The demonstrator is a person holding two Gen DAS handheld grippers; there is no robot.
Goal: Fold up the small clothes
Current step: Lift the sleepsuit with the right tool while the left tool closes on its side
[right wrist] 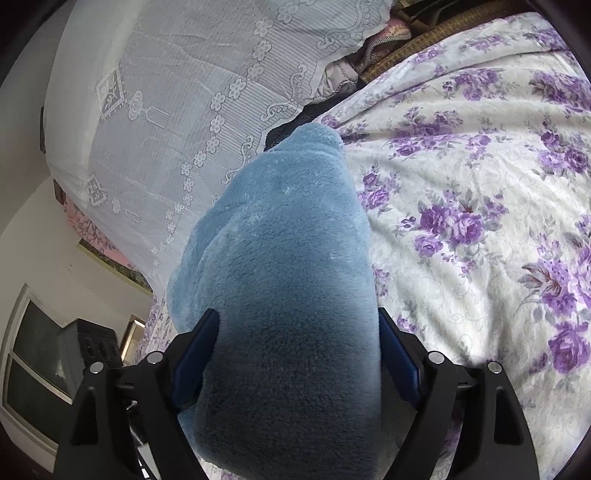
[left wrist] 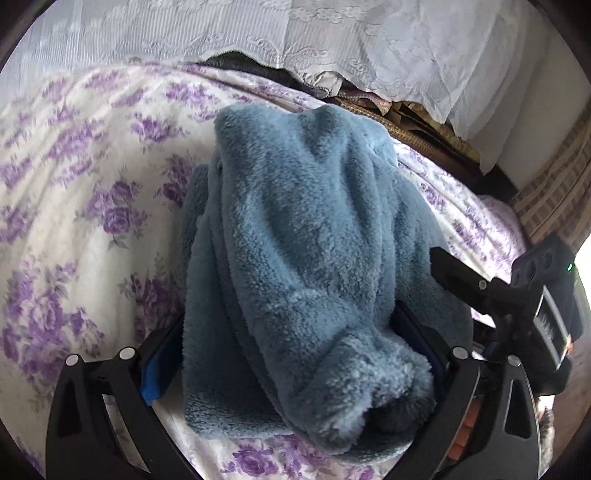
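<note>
A blue fleece garment [left wrist: 303, 236] lies bunched in a thick roll on the purple-flowered bedsheet [left wrist: 74, 192]. My left gripper [left wrist: 288, 321] straddles the near end of the roll, jaws wide. Its left blue pad stands bare beside the fleece, and the right pad is against it without squeezing. In the right wrist view the same fleece garment [right wrist: 288, 295] fills the gap of my right gripper [right wrist: 297, 314], whose jaws are spread wide and only brush its sides. One finger [left wrist: 448, 271] of the right gripper shows at the right of the left wrist view, resting by the fleece.
A white lace cover [left wrist: 332, 33] hangs over a raised edge behind the bed, with dark and patterned fabrics [left wrist: 388, 110] tucked under it. The lace cover [right wrist: 177, 110] is on the left of the right wrist view. Flowered sheet [right wrist: 480, 221] spreads right of the garment. A window [right wrist: 33, 369] sits lower left.
</note>
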